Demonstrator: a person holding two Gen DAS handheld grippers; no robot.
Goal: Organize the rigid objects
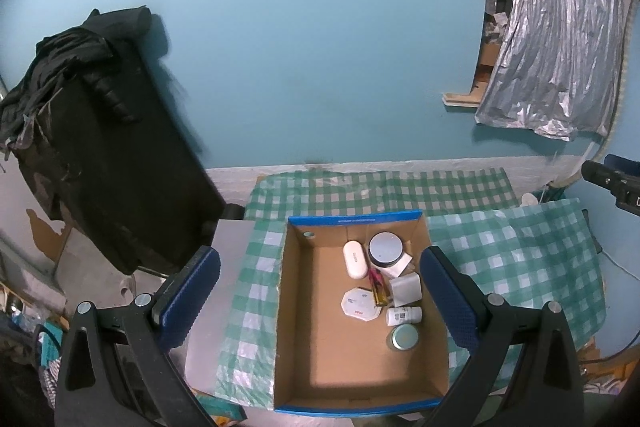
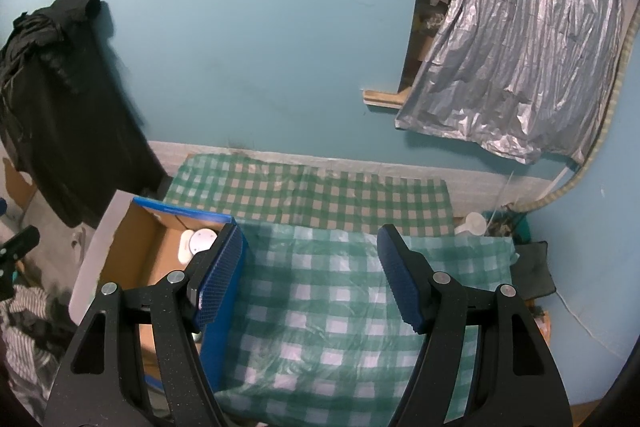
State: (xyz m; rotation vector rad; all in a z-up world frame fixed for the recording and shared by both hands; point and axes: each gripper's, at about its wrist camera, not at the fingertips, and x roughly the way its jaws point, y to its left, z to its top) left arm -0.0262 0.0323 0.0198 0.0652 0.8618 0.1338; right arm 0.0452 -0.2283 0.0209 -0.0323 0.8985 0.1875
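Behind right hand-held gripper [image 2: 310, 267], spread, box [image 2: 132, 251] half hidden, left hand-held gripper [image 1: 320, 291] spread

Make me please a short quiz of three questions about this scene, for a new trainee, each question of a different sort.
1. True or false: the left gripper holds the white oval case.
2. Multiple choice: the small items lie
A. on the green checked cloth
B. inside the cardboard box
C. on the silver curtain
3. Fill in: the jaws of the right gripper are ____ and hold nothing.

Key:
1. False. Its jaws are open and empty above the box; the case lies on the box floor.
2. B. They are grouped in the far right part of the box.
3. open
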